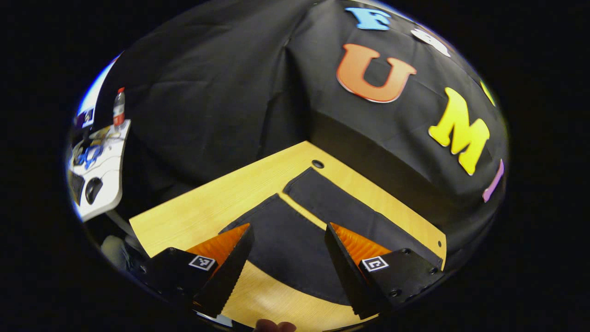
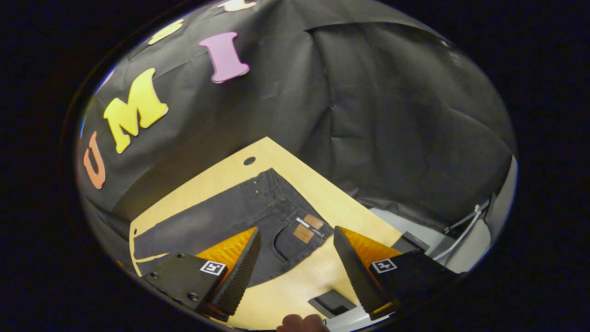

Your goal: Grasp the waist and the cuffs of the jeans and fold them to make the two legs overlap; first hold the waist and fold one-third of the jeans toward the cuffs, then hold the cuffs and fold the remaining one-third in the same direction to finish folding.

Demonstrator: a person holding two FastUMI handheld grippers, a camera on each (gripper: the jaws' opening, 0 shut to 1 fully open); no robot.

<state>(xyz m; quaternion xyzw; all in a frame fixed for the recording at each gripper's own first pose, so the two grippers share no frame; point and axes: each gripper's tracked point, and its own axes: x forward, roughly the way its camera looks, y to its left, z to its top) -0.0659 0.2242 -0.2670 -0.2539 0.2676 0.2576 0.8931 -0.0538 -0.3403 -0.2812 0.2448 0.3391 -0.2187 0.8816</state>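
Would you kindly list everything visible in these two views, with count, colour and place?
jeans: one, dark grey, flat on table, legs apart
table: one, light wood, hole near far corner
bottle: one, clear with red label, on side desk, far left
side desk: one, white, cluttered
left gripper: one, open above the cuffs
right gripper: one, open above the waist
hand: fingertips at bottom edge

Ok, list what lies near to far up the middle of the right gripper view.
Hand at the bottom edge → bare wooden table → waist of the jeans → round hole in the table → black cloth wall.
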